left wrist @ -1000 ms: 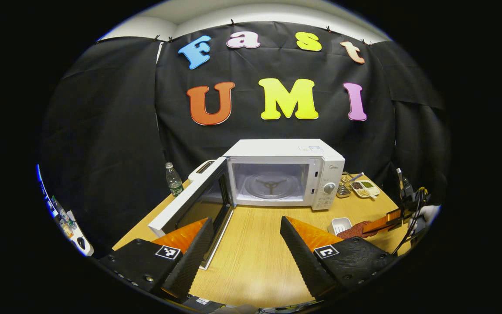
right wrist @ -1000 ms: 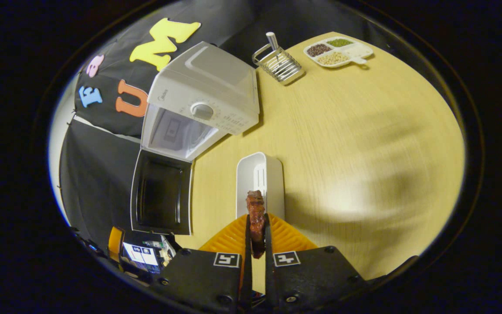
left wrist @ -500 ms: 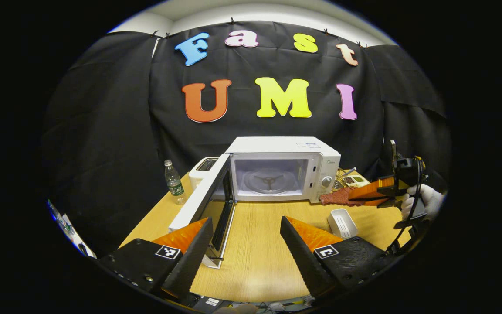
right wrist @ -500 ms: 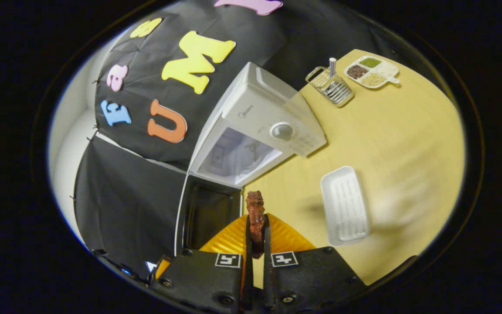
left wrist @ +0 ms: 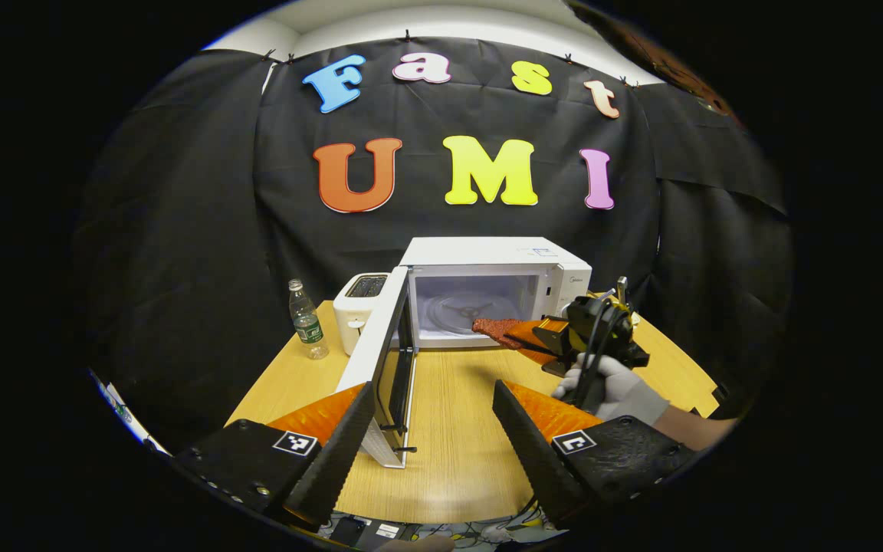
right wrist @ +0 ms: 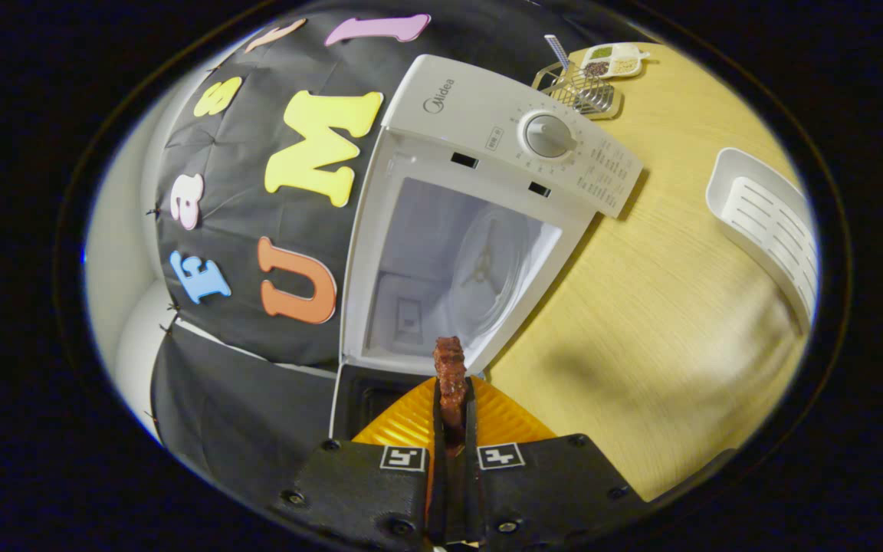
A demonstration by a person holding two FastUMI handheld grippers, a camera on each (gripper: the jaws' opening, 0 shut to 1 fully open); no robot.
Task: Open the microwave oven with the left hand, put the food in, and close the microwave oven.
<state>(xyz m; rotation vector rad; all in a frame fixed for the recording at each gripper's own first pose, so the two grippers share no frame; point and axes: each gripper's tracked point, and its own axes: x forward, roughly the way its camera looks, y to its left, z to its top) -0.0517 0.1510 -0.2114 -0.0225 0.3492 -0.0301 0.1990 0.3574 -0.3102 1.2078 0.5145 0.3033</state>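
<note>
Right gripper view put the food (right wrist: 451, 368), a dark reddish strip, dead centre for you: your right gripper (right wrist: 451, 429) had both fingers clamped on it, the free end sticking forward and sitting just at the lower lip of the microwave oven (right wrist: 480, 192). The cavity stood open right ahead of it, with the glass turntable (right wrist: 491, 268) visible inside. The door (right wrist: 369, 395) hung open beside the strip, close to your fingers. Beyond the control panel with its dial (right wrist: 547, 136) you had a wire rack (right wrist: 579, 84) and a small divided dish (right wrist: 615, 60) at the far edge of the table (right wrist: 641, 307), and a white ribbed tray (right wrist: 767, 222) lay well off to the side.

Left gripper view gave you the side-on picture. There the food (left wrist: 495, 328) was level with the cavity mouth, held out by the right gripper (left wrist: 526, 337) in your gloved hand (left wrist: 614, 379). The open door (left wrist: 384, 360) stood edge-on between your left gripper (left wrist: 430, 429) and the cavity's left side. Your left gripper hung back over the near table with its jaws wide apart, holding nothing. This view also showed a toaster (left wrist: 359, 310) and a water bottle (left wrist: 306, 320) to the left of the oven.
</note>
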